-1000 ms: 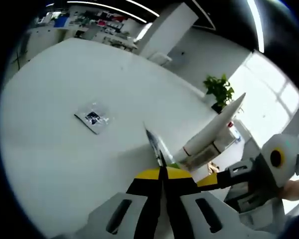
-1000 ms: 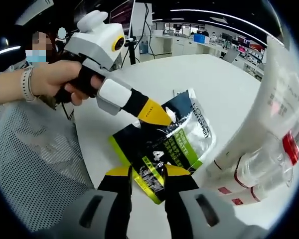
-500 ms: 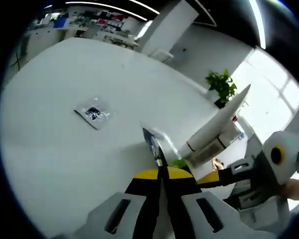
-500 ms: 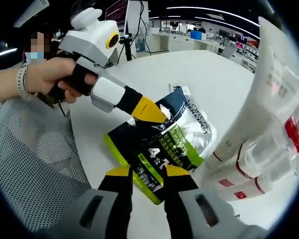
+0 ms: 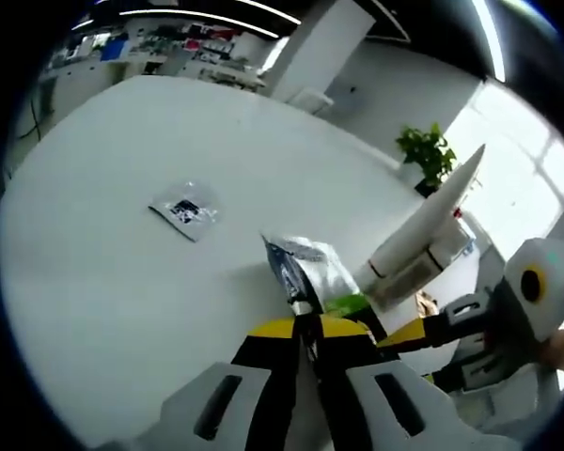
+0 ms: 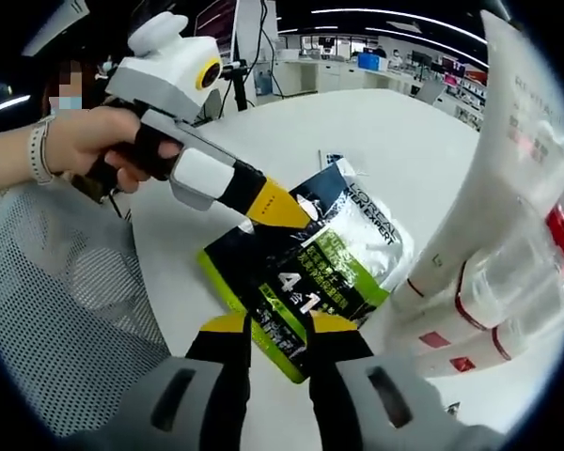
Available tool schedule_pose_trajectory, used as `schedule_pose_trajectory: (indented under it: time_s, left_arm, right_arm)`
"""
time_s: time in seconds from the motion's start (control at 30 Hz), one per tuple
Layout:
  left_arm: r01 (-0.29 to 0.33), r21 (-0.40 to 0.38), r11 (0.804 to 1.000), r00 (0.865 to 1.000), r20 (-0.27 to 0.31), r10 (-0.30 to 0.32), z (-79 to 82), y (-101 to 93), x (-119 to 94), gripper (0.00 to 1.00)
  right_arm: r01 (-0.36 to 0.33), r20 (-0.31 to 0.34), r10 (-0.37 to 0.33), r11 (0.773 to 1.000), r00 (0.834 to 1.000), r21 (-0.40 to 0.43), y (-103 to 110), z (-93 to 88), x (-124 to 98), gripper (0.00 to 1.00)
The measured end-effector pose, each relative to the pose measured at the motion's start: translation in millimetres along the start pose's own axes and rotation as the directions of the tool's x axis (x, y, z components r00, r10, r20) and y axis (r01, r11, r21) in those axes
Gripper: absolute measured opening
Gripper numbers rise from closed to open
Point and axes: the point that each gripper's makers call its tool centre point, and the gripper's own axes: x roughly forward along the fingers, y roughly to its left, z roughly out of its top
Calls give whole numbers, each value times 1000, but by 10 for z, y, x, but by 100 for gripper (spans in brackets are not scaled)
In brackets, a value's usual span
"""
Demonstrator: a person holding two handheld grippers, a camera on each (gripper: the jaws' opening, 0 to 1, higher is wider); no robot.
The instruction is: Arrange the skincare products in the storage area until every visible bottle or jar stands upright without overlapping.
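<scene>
A black and green sachet pouch printed "4 in 1" hangs over the white table edge. My left gripper is shut on the pouch's upper edge; in the right gripper view that same left gripper comes in from the left, held by a hand. My right gripper stands open, with the pouch's lower corner between its jaws. White tubes with red bands lean close on the right of the pouch, and again in the left gripper view as white tubes. The right gripper sits beside them.
A small silver sachet lies alone on the wide white table. Grey mesh fabric hangs below the table edge. A potted plant and shelves stand far behind.
The pouch has turned a little, so more of its face shows in the left gripper view. Both hands shifted slightly; each gripper keeps its place at the pouch.
</scene>
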Motion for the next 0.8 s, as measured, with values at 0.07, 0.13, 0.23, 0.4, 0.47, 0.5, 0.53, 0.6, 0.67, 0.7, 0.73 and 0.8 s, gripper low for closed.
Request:
schedule_pose_trajectory:
  time_s: [0.07,0.13,0.23,0.4,0.47,0.5,0.53,0.6,0.67,0.7,0.73,0.8]
  left_arm:
    - [-2,3,1000,1000,-2,2,-7,3,0,3]
    - [-4,9,1000,1000,-2,4,-9,5,4,3]
    - [-18,30,999,1000,-10,19,-30,20,26,5]
    - [-23,56,998,1000,-19,24,-39,32,32,7]
    - [-26,55,998,999,-20,27,-40,47,34,7]
    - [-33,62,998,999,-23,35,-48,61,38,7]
    - [-34,69,997,999,-24,36,-52,63,38,8]
    - [-30,68,997,999,-26,32,-48,65,29,9]
    - [-33,37,999,999,-7,33,-1,89,5,9]
    - [-37,32,999,999,1,37,16,102,-3,10]
    - [-42,26,999,999,8,41,32,115,-13,10]
    - [-51,20,998,999,19,51,55,138,-32,11]
  right_arm:
    - [0,1,0,1000,1000,1,1,1,-2,23]
    - [-1,0,1,1000,1000,3,2,-1,2,23]
    - [-2,-3,2,1000,1000,1,1,-3,12,24]
    - [-2,-3,2,1000,1000,3,-3,-9,17,24]
    - [-1,-3,1,1000,1000,2,-4,-11,19,24]
    - [-1,-4,1,1000,1000,2,-5,-13,20,24]
    - [0,-5,0,1000,1000,-1,-6,-14,21,23]
    - [1,-4,-1,1000,1000,0,-6,-16,21,23]
    - [1,-4,-1,1000,1000,1,-5,-18,22,24]
    - [1,-4,-1,1000,1000,0,-4,-17,22,24]
    - [4,-4,-4,1000,1000,1,-6,-18,22,23]
    - [5,-6,-5,1000,1000,-9,-8,-20,23,23]
